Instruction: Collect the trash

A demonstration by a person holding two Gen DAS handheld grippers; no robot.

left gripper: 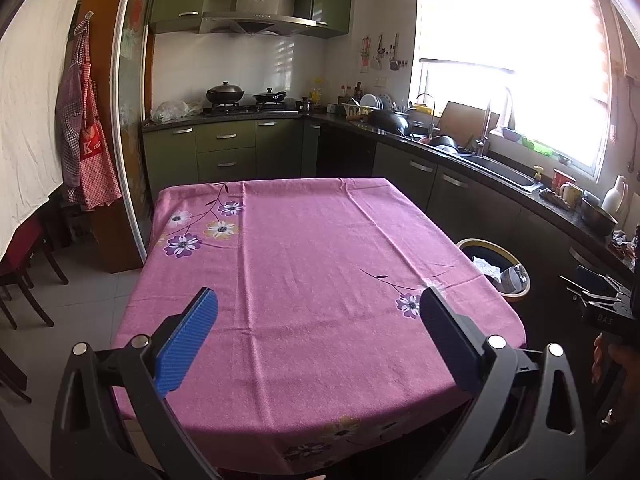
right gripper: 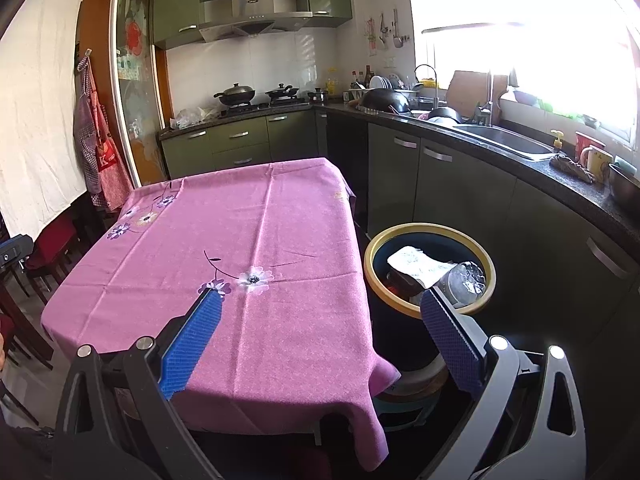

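Left tongs (left gripper: 318, 308): spread wide, nothing between the blue pads, hovering over the near half of the desk (left gripper: 304, 240). Right tongs (right gripper: 320, 308): also spread and empty, straddling the desk's right edge, right finger (right gripper: 448, 336) over the trash bin (right gripper: 372, 248)

Trash location: all that's visible is already in the bin – crumpled white paper (right gripper: 420, 266) on top, a crushed clear plastic bottle (right gripper: 466, 282) beside it against the near-right rim. Pink floral tablecloth (right gripper: 248, 216) shows nothing loose on it. Judging by that, collection looks done or nearly so

Handling, if anything needs re-seating: paper is light and soft, will crumple under the pads, so pinch the raised fold in the middle. Bottle is light, thin-walled, slick; it will flex and may squirt out of a side squeeze. The crushed waist looks the better hold, cap end not visible

Edges and room:
- bin stands on the floor just beside the desk's right edge, yellow rim below desk level
- cloth overhangs the corner near the bin; a low pass could snag it
- dark cabinets (right gripper: 460, 184) run near behind the bin, narrow lane there
- open space above the desk and straight over the bin mouth, so a top-down approach looks cleanest
- chairs (left gripper: 24, 276) at the left, well apart from the bin
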